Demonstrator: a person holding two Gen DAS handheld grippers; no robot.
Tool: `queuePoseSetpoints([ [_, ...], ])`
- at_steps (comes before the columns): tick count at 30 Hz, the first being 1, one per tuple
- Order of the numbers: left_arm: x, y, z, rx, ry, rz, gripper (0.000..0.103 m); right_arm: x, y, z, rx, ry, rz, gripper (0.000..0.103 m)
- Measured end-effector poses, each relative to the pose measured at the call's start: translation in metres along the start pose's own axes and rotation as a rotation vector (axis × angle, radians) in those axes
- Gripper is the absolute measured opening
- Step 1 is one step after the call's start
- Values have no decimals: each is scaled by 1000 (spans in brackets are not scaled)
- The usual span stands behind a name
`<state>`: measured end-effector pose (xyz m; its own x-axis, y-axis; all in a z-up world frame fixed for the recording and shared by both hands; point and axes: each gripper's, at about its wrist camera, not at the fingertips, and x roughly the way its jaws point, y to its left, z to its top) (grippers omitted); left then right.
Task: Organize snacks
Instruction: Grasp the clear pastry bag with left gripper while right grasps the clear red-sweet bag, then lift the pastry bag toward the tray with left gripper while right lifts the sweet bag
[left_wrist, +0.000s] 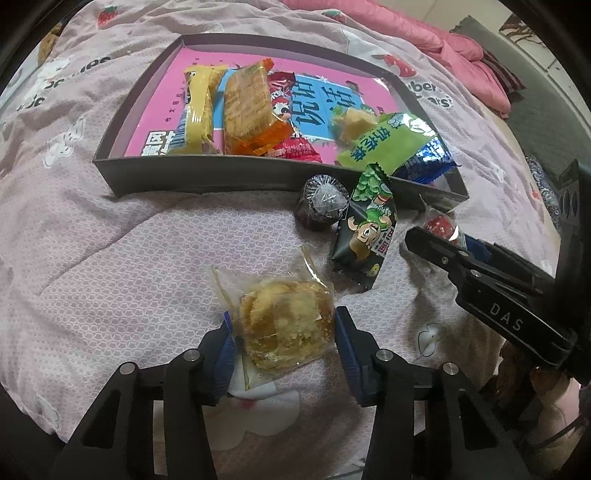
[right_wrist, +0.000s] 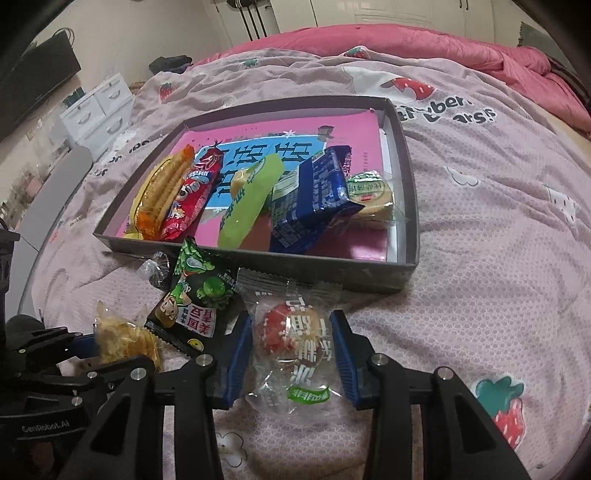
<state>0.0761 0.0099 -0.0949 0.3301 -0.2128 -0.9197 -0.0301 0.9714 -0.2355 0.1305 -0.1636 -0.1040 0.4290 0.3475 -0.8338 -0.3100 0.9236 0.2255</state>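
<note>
A flaky pastry in a clear wrapper (left_wrist: 284, 325) lies on the bedspread, and my left gripper (left_wrist: 284, 343) is shut on it, blue pads against both sides. The same pastry (right_wrist: 125, 339) shows at the left of the right wrist view. My right gripper (right_wrist: 291, 354) is shut on a clear packet with a red and white sweet (right_wrist: 291, 332), also lying on the bedspread. Behind both stands a shallow grey box (left_wrist: 207, 177) (right_wrist: 295, 266) with several snack packets on a pink book.
A black and green pea packet (left_wrist: 365, 236) (right_wrist: 192, 306) and a small foil-topped jelly cup (left_wrist: 321, 203) (right_wrist: 159, 269) lie on the bedspread in front of the box. A pink quilt (right_wrist: 406, 40) is heaped behind. White drawers (right_wrist: 99, 107) stand at the far left.
</note>
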Motion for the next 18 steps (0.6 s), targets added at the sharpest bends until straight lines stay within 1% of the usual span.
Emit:
queuePoseSetpoints([
  [6,-2,0,-1,9,-4,2,49,-3,-5,-1,38,-2,34,42],
  [11,-5,-4,-1,22,-13,7,48,-8,-6,-2,41,-17,43,41],
  [18,-12,-1,-1,15,-32,7,48,-18,-7,-2,54,-45,65,41],
])
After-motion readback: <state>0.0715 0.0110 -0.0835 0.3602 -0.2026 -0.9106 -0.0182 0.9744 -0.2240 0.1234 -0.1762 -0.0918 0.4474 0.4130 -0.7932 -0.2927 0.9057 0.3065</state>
